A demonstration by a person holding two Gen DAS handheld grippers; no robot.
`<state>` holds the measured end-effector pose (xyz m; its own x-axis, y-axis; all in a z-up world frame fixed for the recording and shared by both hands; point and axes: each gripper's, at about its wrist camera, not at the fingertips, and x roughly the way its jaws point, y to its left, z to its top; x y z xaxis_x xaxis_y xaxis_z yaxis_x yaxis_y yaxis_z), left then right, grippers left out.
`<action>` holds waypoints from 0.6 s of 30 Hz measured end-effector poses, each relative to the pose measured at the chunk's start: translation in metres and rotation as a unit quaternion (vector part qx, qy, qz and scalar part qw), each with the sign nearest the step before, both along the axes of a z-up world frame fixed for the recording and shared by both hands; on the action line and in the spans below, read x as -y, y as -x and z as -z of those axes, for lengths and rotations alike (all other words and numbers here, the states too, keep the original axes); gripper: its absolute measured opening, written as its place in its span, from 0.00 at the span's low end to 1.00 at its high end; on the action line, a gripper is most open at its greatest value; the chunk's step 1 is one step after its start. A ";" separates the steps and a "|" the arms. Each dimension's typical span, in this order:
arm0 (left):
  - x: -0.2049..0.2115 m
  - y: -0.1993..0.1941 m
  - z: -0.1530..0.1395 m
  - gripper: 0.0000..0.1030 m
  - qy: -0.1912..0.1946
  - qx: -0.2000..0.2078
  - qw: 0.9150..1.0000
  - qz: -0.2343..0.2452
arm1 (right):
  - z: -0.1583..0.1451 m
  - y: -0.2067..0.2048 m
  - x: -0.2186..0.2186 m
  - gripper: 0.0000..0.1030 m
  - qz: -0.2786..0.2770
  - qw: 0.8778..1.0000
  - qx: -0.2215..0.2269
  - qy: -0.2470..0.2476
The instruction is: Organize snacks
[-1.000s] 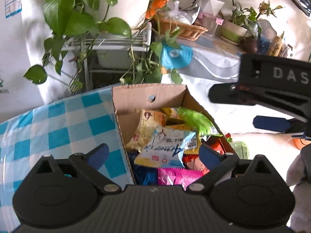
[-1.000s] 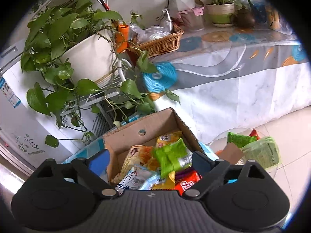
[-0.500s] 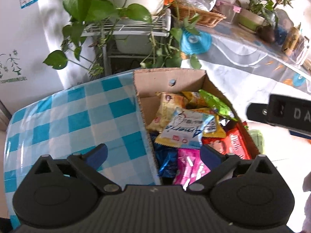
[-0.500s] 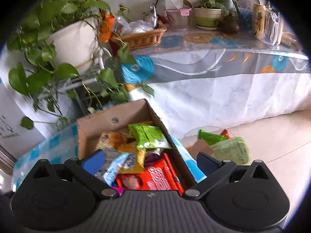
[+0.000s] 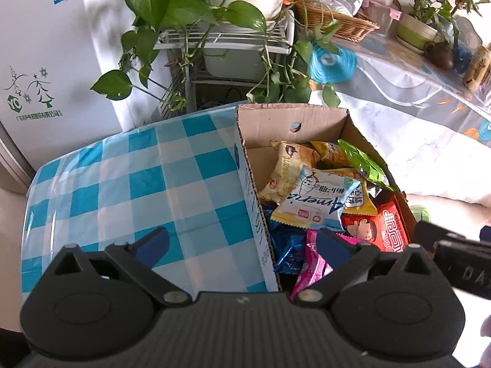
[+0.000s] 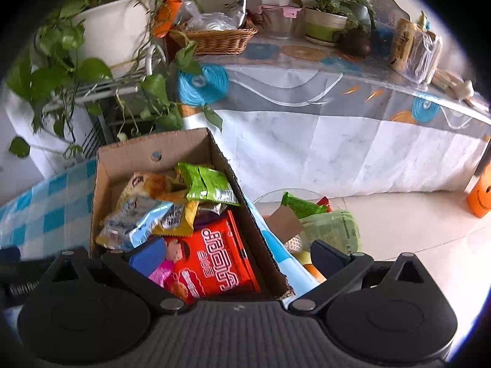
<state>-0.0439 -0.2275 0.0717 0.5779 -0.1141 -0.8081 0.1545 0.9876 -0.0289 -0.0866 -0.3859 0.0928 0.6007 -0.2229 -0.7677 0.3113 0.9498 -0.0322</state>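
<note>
A cardboard box [image 5: 294,125] [image 6: 181,148] full of snack packets stands on a table with a blue-and-white checked cloth [image 5: 138,181]. In it lie a green packet [image 6: 208,185] [image 5: 362,162], a red packet [image 6: 218,260] [image 5: 377,225], a pale blue-and-yellow packet [image 5: 316,199] and a pink packet [image 5: 313,266]. My left gripper [image 5: 242,240] is open and empty, above the box's left wall. My right gripper [image 6: 236,256] is open and empty, above the box's near right corner; its body shows at the right in the left wrist view [image 5: 460,260].
A clear bowl [image 6: 319,214] with green packets and fruit sits low to the right of the box. Behind stand a white rack with trailing plants [image 5: 221,36], a wicker basket [image 6: 214,38] and a long table with a grey and white cloth [image 6: 337,107].
Both grippers have risen and drawn back from the box, and more of the checked cloth and the box's contents shows. The right gripper has shifted right. Both stay open and empty.
</note>
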 end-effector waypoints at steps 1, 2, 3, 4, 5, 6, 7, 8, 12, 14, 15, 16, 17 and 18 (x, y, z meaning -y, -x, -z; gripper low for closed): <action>0.000 0.000 0.000 0.98 0.000 0.000 1.000 0.000 | 0.001 -0.001 -0.001 1.00 -0.003 1.000 -0.002 -0.001; 0.000 0.000 0.000 0.98 -0.003 0.001 1.000 0.000 | 0.002 -0.002 -0.001 1.00 -0.004 1.000 -0.004 -0.002; 0.001 0.000 -0.001 0.98 -0.008 0.002 1.000 -0.001 | 0.002 -0.003 -0.001 1.00 -0.004 1.000 -0.006 -0.003; 0.002 0.000 -0.001 0.98 -0.011 0.004 1.000 -0.002 | 0.003 -0.004 -0.001 1.00 -0.003 1.000 -0.007 -0.003; 0.002 0.000 -0.001 0.98 -0.014 0.004 1.000 -0.002 | 0.003 -0.004 -0.001 1.00 -0.003 1.000 -0.008 -0.002; 0.002 0.000 0.000 0.98 -0.016 0.004 1.000 -0.002 | 0.003 -0.005 -0.002 1.00 -0.004 1.000 -0.008 -0.001; 0.002 -0.001 0.000 0.98 -0.018 0.003 1.000 -0.002 | 0.003 -0.005 -0.002 1.00 -0.005 1.000 -0.008 -0.003; 0.003 -0.001 0.000 0.98 -0.020 0.003 1.000 -0.003 | 0.003 -0.005 -0.002 1.00 -0.005 1.000 -0.008 -0.005; 0.004 0.000 -0.001 0.98 -0.030 0.010 0.999 -0.006 | 0.003 -0.006 -0.002 1.00 -0.007 1.000 -0.009 -0.006; 0.004 -0.001 -0.001 0.98 -0.031 0.010 0.999 -0.006 | 0.003 -0.007 -0.003 1.00 -0.006 1.000 -0.009 -0.004; 0.004 -0.002 -0.001 0.98 -0.031 0.008 0.999 -0.006 | 0.003 -0.007 -0.003 1.00 -0.007 1.000 -0.010 -0.005; 0.004 -0.002 -0.001 0.98 -0.030 0.008 0.999 -0.006 | 0.004 -0.007 -0.002 1.00 -0.007 1.000 -0.010 -0.007; 0.004 -0.002 -0.001 0.98 -0.031 0.008 0.999 -0.005 | 0.004 -0.008 -0.001 1.00 -0.007 1.000 -0.011 -0.010; 0.004 -0.002 -0.001 0.98 -0.032 0.009 0.999 -0.005 | 0.004 -0.008 -0.001 1.00 -0.006 1.000 -0.012 -0.013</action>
<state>-0.0416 -0.2316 0.0730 0.5926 -0.0565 -0.8035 0.1448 0.9888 0.0373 -0.0782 -0.3851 0.0885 0.5852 -0.1954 -0.7870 0.2989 0.9542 -0.0146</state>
